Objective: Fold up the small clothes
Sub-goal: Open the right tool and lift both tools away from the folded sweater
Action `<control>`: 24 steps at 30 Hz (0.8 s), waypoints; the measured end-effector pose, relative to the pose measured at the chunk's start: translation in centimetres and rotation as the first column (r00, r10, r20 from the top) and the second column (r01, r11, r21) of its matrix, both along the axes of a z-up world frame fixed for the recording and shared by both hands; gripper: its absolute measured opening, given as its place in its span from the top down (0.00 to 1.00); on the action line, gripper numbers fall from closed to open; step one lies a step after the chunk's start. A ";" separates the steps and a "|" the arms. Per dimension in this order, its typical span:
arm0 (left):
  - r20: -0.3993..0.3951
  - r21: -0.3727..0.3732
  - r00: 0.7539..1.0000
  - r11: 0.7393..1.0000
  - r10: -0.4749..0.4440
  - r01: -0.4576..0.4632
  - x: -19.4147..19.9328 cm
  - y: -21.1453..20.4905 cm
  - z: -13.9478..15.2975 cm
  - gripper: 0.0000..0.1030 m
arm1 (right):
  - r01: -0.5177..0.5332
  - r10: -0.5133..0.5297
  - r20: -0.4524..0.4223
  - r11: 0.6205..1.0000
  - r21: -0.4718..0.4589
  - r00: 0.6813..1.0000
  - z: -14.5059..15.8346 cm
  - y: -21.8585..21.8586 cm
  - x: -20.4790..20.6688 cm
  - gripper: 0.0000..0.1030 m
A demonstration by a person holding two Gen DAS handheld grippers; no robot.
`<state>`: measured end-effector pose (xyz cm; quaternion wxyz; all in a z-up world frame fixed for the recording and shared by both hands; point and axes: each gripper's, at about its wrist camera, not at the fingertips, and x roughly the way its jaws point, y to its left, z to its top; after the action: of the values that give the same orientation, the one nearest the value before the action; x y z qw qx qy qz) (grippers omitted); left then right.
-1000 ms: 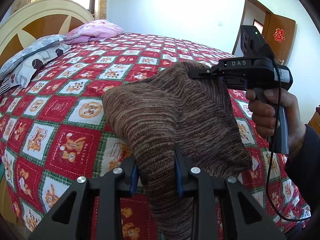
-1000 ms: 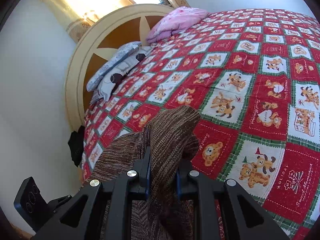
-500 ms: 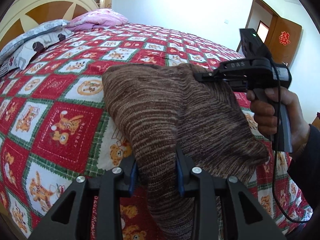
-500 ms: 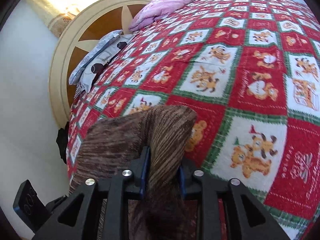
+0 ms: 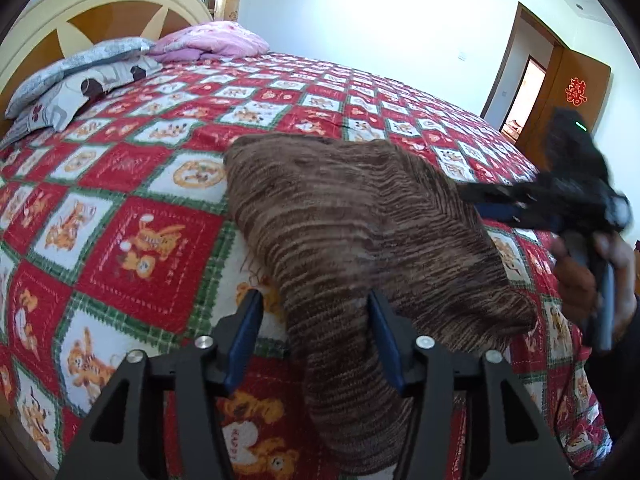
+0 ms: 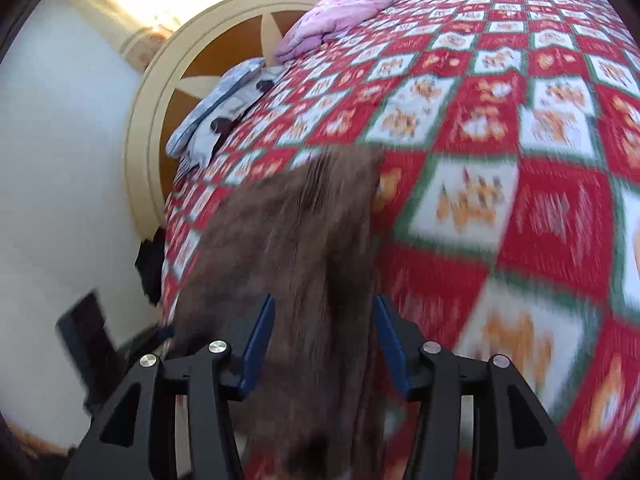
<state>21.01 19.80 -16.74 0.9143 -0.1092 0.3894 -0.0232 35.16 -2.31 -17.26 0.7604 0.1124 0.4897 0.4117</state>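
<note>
A brown striped knit garment [image 5: 360,232] lies folded over on the red patterned bedspread [image 5: 132,240]. My left gripper [image 5: 316,332] is open, its blue pads apart on either side of the garment's near end. My right gripper [image 6: 324,340] is open too, with the brown knit [image 6: 296,248] lying between its spread pads. In the left wrist view the right gripper [image 5: 484,202] is blurred at the garment's right edge, its jaws parted. The right wrist view is motion-blurred.
A round wooden headboard [image 5: 92,12] stands at the far left with grey patterned pillows [image 5: 76,80] and a pink quilt [image 5: 208,42]. A brown door [image 5: 572,88] is at the far right. A dark item [image 6: 150,264] hangs beside the bed.
Both grippers have opened and let go of the brown garment, which now rests lower on the bed. The right gripper is moving and has drawn back to the right.
</note>
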 end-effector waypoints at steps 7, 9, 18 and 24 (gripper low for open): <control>-0.006 -0.036 1.000 0.999 0.014 -0.014 -0.8 0.2 -1.1 0.37 | -0.027 0.041 0.070 0.981 -0.190 0.997 -2.2 0.1 -6.0 0.70; -0.009 -0.033 1.000 0.999 0.018 -0.018 -0.7 0.2 -1.1 0.37 | -0.015 0.026 0.061 0.983 -0.184 0.998 -2.4 -0.1 -6.0 0.91; -0.034 -0.010 0.999 1.000 0.017 -0.017 -1.9 -0.4 -1.2 0.29 | 0.044 -0.048 -0.030 0.990 -0.136 0.998 -3.4 -3.6 -5.8 0.92; -0.039 0.051 0.999 0.999 0.014 -0.012 -2.2 -1.5 -1.1 0.26 | 0.069 -0.061 0.048 0.982 -0.174 0.997 -3.5 -3.2 -7.0 0.92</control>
<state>18.78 18.32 -17.82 0.9090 -0.0889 0.4072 -0.0053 28.20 -5.47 -20.72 0.7907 0.0520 0.5037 0.3441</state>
